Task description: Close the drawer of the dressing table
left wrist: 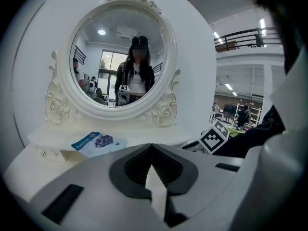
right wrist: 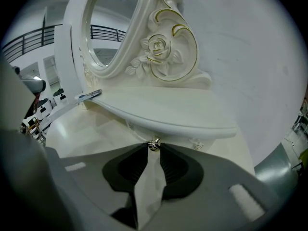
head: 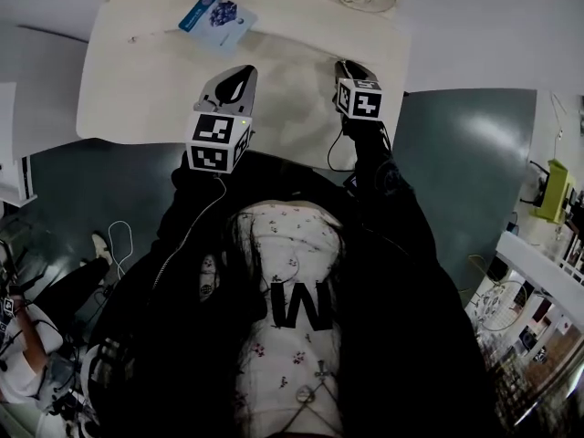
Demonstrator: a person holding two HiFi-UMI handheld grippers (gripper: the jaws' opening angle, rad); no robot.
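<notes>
Right gripper (right wrist: 153, 149): jaws drawn in to a narrow pinch, tips on either side of a small metal knob (right wrist: 154, 144). I read this as a grip on the knob. The knob sits on the drawer (right wrist: 166, 137) tucked under the shelf (right wrist: 168, 112) at the foot of the mirror (left wrist: 120, 57), on the table's right side. I cannot tell how far out the drawer stands.

Left gripper (left wrist: 151, 148): jaws brought together at the tips, nothing between them. It hangs above the tabletop (head: 146, 89) and is not involved.

Step in hand, as I judge it: push the drawer home.
- Push straight along the drawer's travel, toward the mirror, with no sideways load on so small a knob.
- Hold the jaws level with the shelf edge, because tilting could rack the drawer in its slot.
- Go slowly near the end, and let go only once the front meets the frame.
- Risk: the knob slips out of the tips. If it does, I would press the front with the closed tips instead.

Views compared:
- Only the right gripper view shows the knob in the tips, and a second knob (right wrist: 195, 142) just beside it. In the head view the right gripper (head: 349, 69) covers that spot.
- The head view shows how the two grippers stand: the left gripper (head: 235, 85) is well apart from the right and nearer the body. It also shows the packet (head: 214, 14) lying flat on the far left.
- The left gripper view shows the mirror face-on and the packet (left wrist: 98, 142) on the shelf. It shows nothing of the drawer being worked.
</notes>
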